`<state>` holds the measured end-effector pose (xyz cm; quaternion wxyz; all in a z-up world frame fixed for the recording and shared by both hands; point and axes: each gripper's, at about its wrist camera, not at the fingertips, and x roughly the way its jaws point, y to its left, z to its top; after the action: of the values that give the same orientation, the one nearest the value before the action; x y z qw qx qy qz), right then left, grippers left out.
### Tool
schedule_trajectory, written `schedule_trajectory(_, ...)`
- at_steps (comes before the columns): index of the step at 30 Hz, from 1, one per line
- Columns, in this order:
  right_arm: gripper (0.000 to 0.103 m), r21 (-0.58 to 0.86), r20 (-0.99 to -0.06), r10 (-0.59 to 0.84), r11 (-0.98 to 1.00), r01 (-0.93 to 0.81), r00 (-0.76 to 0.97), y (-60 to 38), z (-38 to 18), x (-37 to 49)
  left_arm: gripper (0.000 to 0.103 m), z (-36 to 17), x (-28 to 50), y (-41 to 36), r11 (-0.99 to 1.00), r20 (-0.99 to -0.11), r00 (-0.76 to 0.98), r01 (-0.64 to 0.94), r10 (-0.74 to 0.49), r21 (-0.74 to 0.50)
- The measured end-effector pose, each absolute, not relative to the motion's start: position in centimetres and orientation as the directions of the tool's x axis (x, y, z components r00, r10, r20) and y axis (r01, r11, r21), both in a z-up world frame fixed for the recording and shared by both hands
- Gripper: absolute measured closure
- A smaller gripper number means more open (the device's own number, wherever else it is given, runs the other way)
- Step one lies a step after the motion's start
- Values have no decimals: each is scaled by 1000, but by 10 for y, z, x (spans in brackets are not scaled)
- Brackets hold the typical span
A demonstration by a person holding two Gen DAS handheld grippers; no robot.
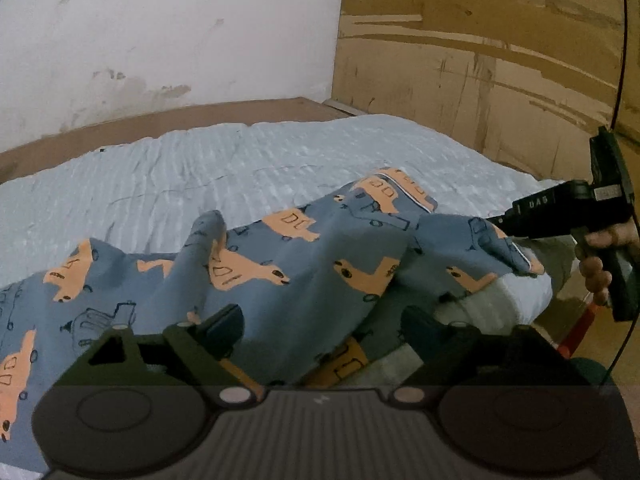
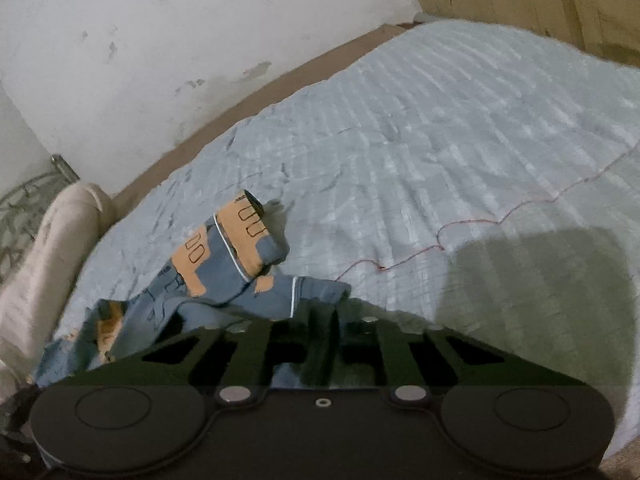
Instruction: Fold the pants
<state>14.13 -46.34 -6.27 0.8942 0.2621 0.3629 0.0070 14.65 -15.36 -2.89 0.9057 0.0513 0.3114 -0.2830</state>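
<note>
On the pale blue bedspread [image 2: 440, 128] the pants [image 1: 280, 264] (blue cloth, orange car print) lie rumpled near the bed's near edge, not yet folded flat. Right gripper [image 2: 320, 320]: jaws drawn together on a leg hem with white stitching, cloth pinched between the fingers. From the left wrist view the same gripper [image 1: 504, 222] comes in from the right, nose on the far hem, a hand [image 1: 600, 260] wrapped round its handle. Judgement: this hem is being held as an anchor so the fabric can be pulled taut or carried over.

Left gripper [image 1: 320, 322]: jaws stand wide apart, with a raised ridge of cloth lying between and just ahead of the fingers; the pads do not look pressed on it. Judgement: it is placed to take a second hold nearer the waist end. Second leg's cuff [image 2: 244, 232] rests loose, just beyond the right gripper.
</note>
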Motion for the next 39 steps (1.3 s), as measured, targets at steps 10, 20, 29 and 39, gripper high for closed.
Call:
schedule_trajectory(10, 95, 70, -630, 9, 996, 46, 776, -439, -13, 170, 15, -21, 145, -149, 836, -563, 663, 540, -494, -97)
schedule_trajectory(20, 53, 140, -686, 17, 984, 109, 727, -458, -43, 180, 14, -27, 144, -157, 812, -580, 625, 573, -522, -112)
schedule_trajectory(29, 43, 465, -634, 366, 884, -41, 681, -428, -34, 182, 42, -28, 146, -175, 825, -620, 651, 565, -438, 9)
schedule_trajectory(39, 52, 507, -652, 293, 855, 114, 700, -417, -50, 218, 62, -34, 159, -180, 838, -671, 609, 545, -422, -32)
